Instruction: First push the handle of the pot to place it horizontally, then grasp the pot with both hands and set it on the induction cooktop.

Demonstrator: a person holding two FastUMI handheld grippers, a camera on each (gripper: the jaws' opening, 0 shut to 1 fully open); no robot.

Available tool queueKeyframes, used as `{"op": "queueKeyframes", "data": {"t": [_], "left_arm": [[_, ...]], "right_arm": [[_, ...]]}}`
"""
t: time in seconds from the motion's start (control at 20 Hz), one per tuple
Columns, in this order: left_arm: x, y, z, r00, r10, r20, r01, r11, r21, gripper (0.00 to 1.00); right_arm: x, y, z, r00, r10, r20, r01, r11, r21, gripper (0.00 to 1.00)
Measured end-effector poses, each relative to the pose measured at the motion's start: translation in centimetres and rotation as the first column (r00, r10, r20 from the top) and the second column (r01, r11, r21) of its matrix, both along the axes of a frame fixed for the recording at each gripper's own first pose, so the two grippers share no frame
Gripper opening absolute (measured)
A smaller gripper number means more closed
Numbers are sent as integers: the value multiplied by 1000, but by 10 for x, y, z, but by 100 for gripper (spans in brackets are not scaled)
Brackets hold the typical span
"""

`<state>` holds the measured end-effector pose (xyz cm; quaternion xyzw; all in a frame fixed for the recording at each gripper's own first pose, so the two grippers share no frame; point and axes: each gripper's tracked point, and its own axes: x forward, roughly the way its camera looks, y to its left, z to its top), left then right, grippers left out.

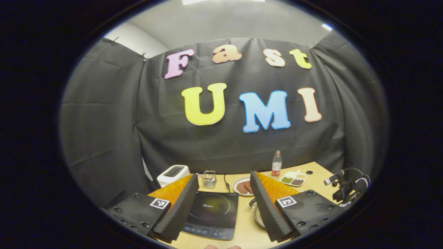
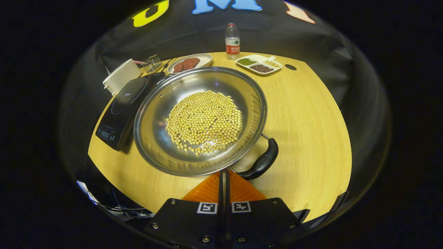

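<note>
A wide steel pot holding yellow beans stands on the wooden table, just right of the black induction cooktop. Its black handle sits at the near right of the rim and slants. My right gripper is shut, with its tips at the pot's near rim, just left of the handle. My left gripper is open and held above the table, and the cooktop lies between its fingers. A piece of the pot peeks out beside its right finger.
Along the back of the table stand a white toaster, a small wire basket, a plate of meat, a water bottle and a divided dish. The right gripper's body shows far right in the left gripper view.
</note>
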<state>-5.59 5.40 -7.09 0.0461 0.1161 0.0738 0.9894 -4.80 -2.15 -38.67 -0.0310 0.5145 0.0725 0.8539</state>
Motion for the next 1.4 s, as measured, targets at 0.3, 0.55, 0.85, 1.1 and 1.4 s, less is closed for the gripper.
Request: {"op": "queueKeyframes", "data": {"t": [0.3, 0.55, 0.85, 1.1, 1.4], "left_arm": [[1, -8, 1, 1000, -12, -5, 12, 1000, 14, 97], [-1, -14, -1, 1000, -7, -15, 7, 1000, 6, 100], [-1, -25, 1, 1000, 15, -11, -15, 1000, -12, 100], [0, -41, -9, 999, 23, -25, -24, 999, -25, 95], [8, -63, -13, 999, 23, -27, -24, 999, -30, 100]], "right_arm": [[20, -30, -1, 1000, -21, 13, 21, 999, -42, 1], [37, -48, -2, 1000, -1, 23, 3, 998, -59, 1], [62, -68, -6, 999, 19, 37, -16, 996, -82, 1], [77, -76, -10, 999, 27, 27, -24, 996, -89, 0], [102, -82, -10, 998, 44, 50, -40, 995, -87, 1]]}}
